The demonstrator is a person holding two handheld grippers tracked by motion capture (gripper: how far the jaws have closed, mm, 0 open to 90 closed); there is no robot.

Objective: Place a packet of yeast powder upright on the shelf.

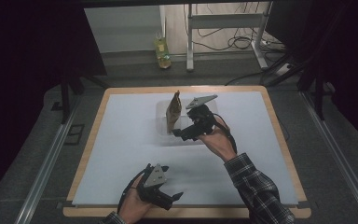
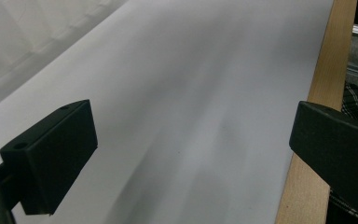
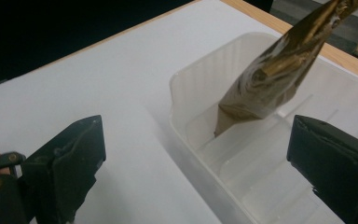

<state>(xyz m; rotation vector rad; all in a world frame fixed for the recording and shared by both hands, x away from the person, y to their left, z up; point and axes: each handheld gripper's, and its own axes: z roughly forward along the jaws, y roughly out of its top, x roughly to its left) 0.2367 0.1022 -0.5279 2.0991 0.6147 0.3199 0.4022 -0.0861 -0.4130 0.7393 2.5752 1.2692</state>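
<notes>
Brown pouch standing in the clear tray, both tools released.

My left tool (image 1: 168, 186) rests near the table's (image 1: 121, 154) front edge, jaws apart on nothing. The pouch (image 1: 173, 112) leans upright at the tray's (image 1: 161, 126) left end; my right tool (image 1: 182, 134) hangs just beside it, jaws wide, gripping nothing.

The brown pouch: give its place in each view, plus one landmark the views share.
High view: the brown pouch stands tilted in the clear bin at table centre, just left of the right tool.
Left gripper view: the pouch is not in it.
Right gripper view: pouch at upper right, leaning in the bin.
Shared landmark: the table's wooden edge.
</notes>
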